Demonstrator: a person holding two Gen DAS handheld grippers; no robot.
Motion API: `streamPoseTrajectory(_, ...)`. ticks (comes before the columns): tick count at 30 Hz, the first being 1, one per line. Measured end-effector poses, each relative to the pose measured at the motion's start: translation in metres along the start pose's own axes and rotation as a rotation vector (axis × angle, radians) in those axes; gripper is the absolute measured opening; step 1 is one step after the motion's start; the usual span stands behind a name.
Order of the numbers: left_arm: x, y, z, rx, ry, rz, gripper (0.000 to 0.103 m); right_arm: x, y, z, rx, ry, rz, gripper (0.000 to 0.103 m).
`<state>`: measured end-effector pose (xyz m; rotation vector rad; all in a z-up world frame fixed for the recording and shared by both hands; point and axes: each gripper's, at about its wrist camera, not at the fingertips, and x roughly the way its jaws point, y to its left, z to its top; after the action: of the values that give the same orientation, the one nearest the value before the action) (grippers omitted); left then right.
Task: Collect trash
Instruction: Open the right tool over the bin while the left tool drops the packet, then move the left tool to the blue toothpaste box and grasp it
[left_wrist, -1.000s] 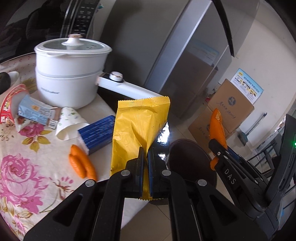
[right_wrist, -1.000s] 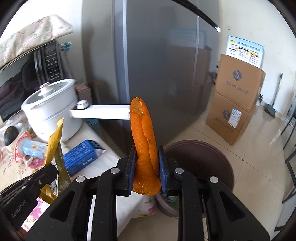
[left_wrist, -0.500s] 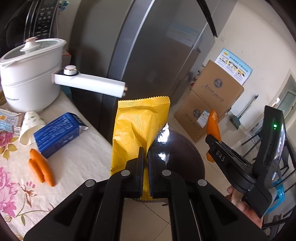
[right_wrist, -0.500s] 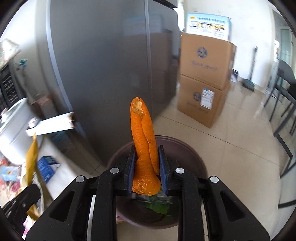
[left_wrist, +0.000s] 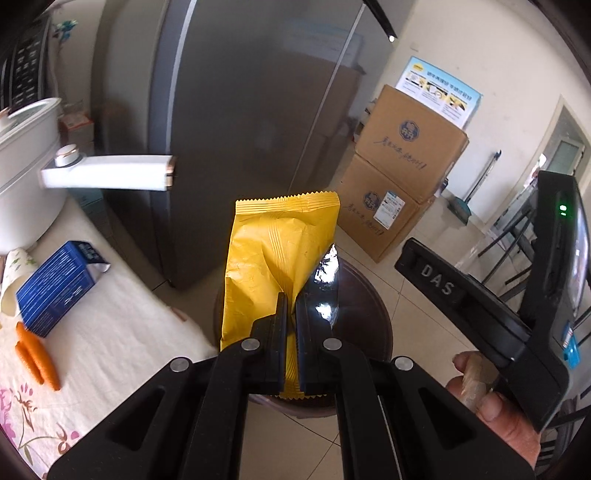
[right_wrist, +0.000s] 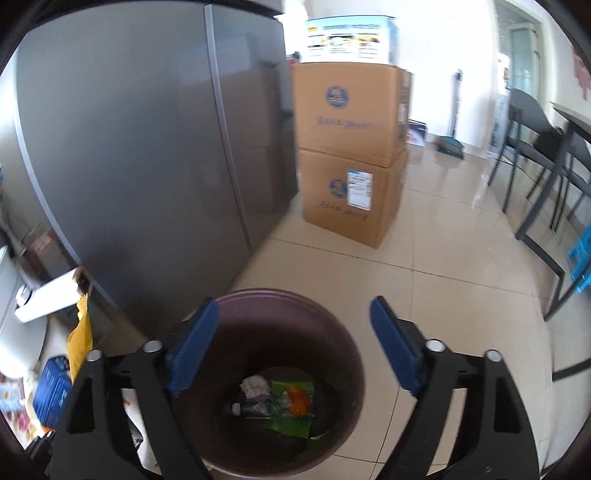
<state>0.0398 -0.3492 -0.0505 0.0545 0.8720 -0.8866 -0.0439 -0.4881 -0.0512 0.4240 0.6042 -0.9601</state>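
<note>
orange peel (right_wrist: 298, 401) got dropped into the bin (right_wrist: 343, 354), so the right gripper (right_wrist: 293, 345) hung wide open and empty. left gripper (left_wrist: 291, 325) was clamped on the yellow wrapper (left_wrist: 280, 258); that probably needed releasing over the bin next.

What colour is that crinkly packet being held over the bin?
The packet is yellow outside, with a shiny silver lining at its torn edge; the left wrist view shows it best.

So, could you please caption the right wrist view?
Open right hand-held gripper above the round dark-brown plastic bin, orange peel lying inside.
</note>
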Motion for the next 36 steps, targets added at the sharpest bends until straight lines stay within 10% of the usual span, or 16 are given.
streamPoseTrajectory(13, 0.044, -0.035, 0.015, 0.053, 0.051, -0.026, 0.005, 0.024, -0.045, 0.008, 0.085, 0.045, -0.09, 0.092)
streamPoseTrajectory(21, 0.078, -0.041, 0.019, -0.003, 0.144, -0.027, 0.036, 0.033, -0.059, 0.008, 0.095, 0.066, -0.135, 0.094)
streamPoseTrajectory(36, 0.079, -0.021, 0.012, -0.023, 0.135, 0.073, 0.051, 0.027, -0.051, 0.005, 0.048, 0.067, -0.153, 0.095)
